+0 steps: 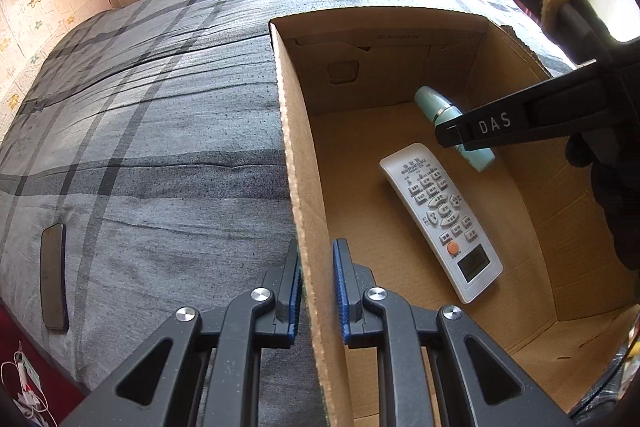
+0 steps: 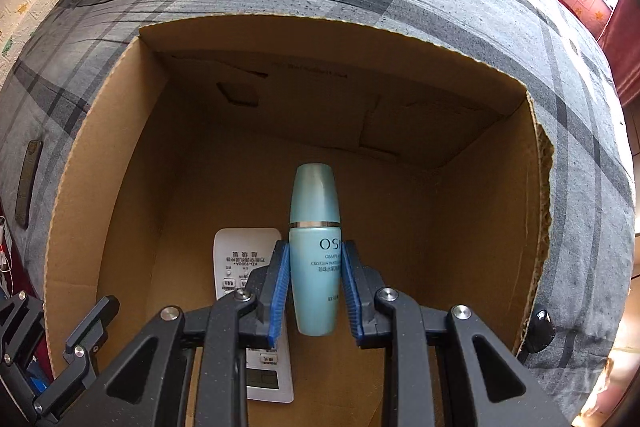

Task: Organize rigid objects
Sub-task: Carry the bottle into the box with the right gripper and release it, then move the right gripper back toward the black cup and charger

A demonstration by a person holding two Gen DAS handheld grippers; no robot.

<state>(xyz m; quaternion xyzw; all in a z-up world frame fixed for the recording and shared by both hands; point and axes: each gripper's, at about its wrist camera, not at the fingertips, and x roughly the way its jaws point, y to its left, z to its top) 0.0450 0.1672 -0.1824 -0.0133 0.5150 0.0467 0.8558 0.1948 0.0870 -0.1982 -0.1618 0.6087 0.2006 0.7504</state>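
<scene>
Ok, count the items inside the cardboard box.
2: a white remote flat on the box floor, and a teal bottle held in the right gripper above it. None appears hidden.

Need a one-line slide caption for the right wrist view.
Right tongs grip a teal bottle inside the cardboard box, beside the white remote.

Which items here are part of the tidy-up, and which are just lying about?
In the job:
- bottle, clamped in right gripper
- remote, in the box
- box, wall pinched by left gripper
- phone, on the bed, likely next

Lying about:
- bedspread
- cables
</scene>
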